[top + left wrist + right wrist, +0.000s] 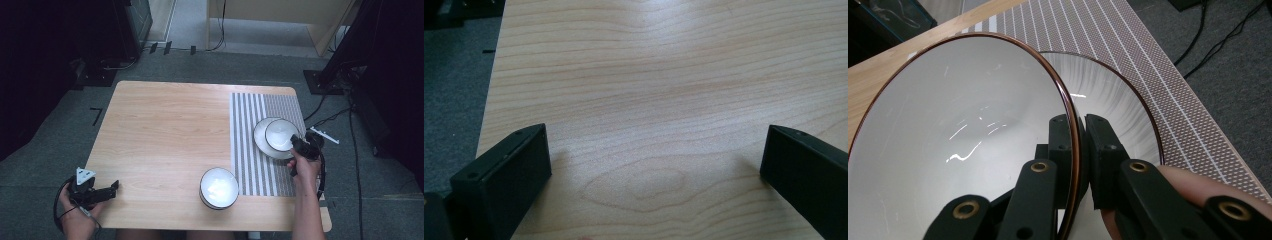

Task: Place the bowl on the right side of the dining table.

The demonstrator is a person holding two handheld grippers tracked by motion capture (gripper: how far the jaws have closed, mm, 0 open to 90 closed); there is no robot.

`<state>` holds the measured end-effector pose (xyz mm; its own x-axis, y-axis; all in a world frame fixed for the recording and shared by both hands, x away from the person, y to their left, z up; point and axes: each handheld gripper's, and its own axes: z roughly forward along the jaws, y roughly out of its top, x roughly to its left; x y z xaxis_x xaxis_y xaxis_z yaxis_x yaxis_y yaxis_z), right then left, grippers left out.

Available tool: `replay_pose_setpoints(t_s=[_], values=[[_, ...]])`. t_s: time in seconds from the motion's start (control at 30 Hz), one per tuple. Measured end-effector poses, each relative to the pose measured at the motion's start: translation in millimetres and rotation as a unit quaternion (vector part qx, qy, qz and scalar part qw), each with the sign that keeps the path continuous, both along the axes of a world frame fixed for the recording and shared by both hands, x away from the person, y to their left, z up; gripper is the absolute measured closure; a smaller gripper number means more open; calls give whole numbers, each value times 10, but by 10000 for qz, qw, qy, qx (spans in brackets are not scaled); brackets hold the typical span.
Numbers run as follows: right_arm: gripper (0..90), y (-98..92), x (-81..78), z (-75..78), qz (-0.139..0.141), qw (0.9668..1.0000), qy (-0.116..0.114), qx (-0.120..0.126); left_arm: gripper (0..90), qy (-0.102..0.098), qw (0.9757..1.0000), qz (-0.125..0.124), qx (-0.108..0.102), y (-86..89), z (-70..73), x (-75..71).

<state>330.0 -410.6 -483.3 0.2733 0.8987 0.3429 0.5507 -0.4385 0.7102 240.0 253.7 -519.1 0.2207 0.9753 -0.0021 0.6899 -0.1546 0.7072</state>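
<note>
Bowl (pixel 958 140) rim between right tongs (pixel 1079 150) (clamped)

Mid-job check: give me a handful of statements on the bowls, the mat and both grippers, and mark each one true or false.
1. The right gripper is clamped on the rim of a white bowl. True.
2. That held bowl sits over a second bowl on the striped mat. True.
3. The left gripper holds a bowl. False: its jaws stand wide apart over bare table, with nothing between them.
4. The third bowl stands on the striped mat. False: it stands on the bare wood, just left of the mat's edge.
5. The mat covers the left side of the table. False: in the high view it lies on the right side.
</note>
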Motion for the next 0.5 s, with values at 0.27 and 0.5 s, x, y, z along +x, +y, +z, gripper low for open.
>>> replay_pose_setpoints(t_s=[0.27,0.5], values=[[835,2,19,-28,-129,9999,-10,29,0,-2,10000,-14,-11,4,0,-1],[811,-7,24,-57,-222,9992,-87,330,0,-2,10000,-14,-4,2,0,-1]])
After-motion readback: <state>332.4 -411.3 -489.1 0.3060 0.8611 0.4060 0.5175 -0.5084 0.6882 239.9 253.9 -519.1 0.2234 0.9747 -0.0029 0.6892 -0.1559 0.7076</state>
